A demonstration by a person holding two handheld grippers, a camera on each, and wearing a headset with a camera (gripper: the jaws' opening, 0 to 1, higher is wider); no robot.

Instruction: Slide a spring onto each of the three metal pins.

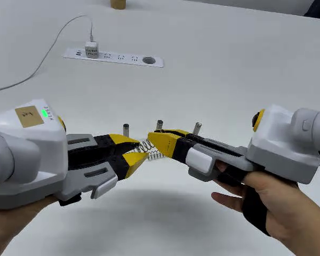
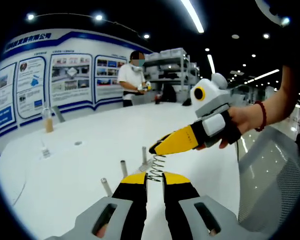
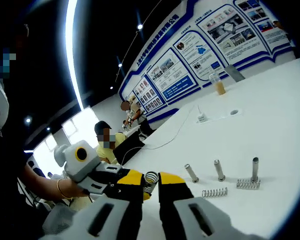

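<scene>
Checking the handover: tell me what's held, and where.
One spring, gripped by both: left gripper at one end, right gripper at the other.

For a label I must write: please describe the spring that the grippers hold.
On the white table, before the three metal pins, the left gripper and right gripper meet tip to tip. The spring sits between their yellow tips, off the table; a loose spring lies on it.

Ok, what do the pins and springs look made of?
The pins look like bare metal, probably steel: grey with a dull shine. The springs look like thin silvery steel wire, wound in open coils. Plating can't be told.
</scene>
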